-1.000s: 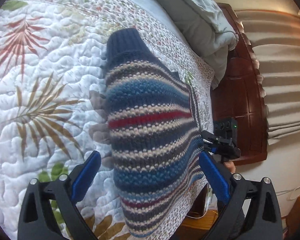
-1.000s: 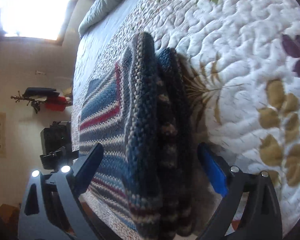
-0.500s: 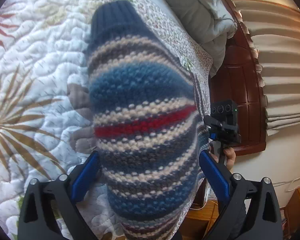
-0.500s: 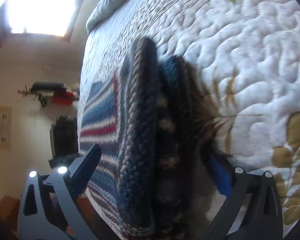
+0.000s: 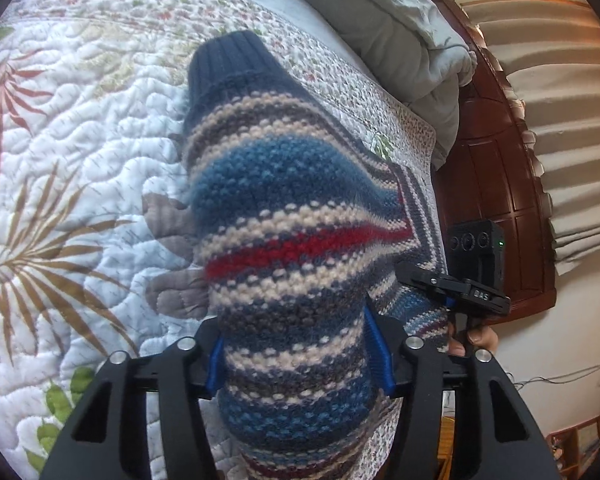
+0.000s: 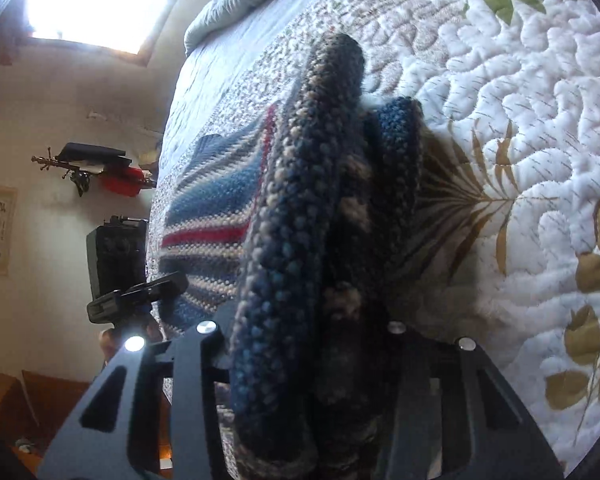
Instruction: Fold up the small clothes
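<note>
Left wrist view: the left gripper (image 5: 296, 350), jaws just closed, pinches the striped knit sweater (image 5: 292, 216) lying at the quilt's (image 5: 60, 152) edge, open quilt beside it. Right gripper (image 6: 300, 344), just closed, clamps its folded layers, pads hidden.

The left gripper (image 5: 298, 354) is a matte black frame of two angular arms with long cut-out slots, each bearing round silver screw heads, and its fingers are lined with bright blue pads (image 5: 376, 346). The right gripper (image 6: 308, 364) has the same black slotted frame and silver screws, one glinting white. Seen from the left wrist, it carries a black boxy camera unit (image 5: 478, 256) with three round dials and a small green light.
</note>
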### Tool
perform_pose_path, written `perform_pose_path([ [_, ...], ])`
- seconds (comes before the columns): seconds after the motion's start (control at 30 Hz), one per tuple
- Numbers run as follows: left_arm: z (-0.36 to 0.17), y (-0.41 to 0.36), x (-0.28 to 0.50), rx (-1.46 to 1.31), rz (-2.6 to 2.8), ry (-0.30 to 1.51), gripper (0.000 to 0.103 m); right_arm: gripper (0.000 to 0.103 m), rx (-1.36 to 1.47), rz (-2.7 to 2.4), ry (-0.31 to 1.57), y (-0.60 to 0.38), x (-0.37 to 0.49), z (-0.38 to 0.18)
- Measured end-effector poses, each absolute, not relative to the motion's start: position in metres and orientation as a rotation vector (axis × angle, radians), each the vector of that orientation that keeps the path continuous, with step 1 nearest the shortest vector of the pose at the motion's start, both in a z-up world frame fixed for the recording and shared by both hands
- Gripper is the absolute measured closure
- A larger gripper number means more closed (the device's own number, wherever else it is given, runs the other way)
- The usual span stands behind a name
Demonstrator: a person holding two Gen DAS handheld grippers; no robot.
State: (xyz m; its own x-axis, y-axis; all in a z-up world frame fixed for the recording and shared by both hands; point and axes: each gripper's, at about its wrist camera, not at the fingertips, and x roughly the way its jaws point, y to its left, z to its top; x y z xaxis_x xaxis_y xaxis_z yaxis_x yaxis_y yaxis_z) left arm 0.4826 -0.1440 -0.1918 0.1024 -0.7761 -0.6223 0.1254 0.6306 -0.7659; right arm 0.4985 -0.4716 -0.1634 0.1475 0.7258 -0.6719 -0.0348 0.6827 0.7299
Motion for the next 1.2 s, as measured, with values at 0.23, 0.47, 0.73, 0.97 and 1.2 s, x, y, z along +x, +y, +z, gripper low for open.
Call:
perform_pose_path([
  [0.23,-0.157,-0.100,0.451,-0.624,-0.740,1.276,0.050,0.063,0.621,0.657,1.303,-0.423,0.467,-0.127],
  [0.47,-0.111,0.001,0.388,-0.618,-0.666,1.238,0.050,0.063,0.615,0.808,1.282,-0.320,0.418,-0.103],
  [0.73,-0.122,0.120,0.306,-0.641,-0.563,1.241,0.050,0.063,0.596,0.918,1.335,-0.191,0.358,-0.124],
  [0.97,-0.184,0.155,0.269,-0.718,-0.572,1.265,0.050,0.063,0.583,0.881,1.405,-0.160,0.317,-0.165],
  [1.2,-0.183,0.171,0.259,-0.839,-0.564,1.150,0.024,0.039,0.615,0.824,1.389,-0.197,0.332,-0.155],
])
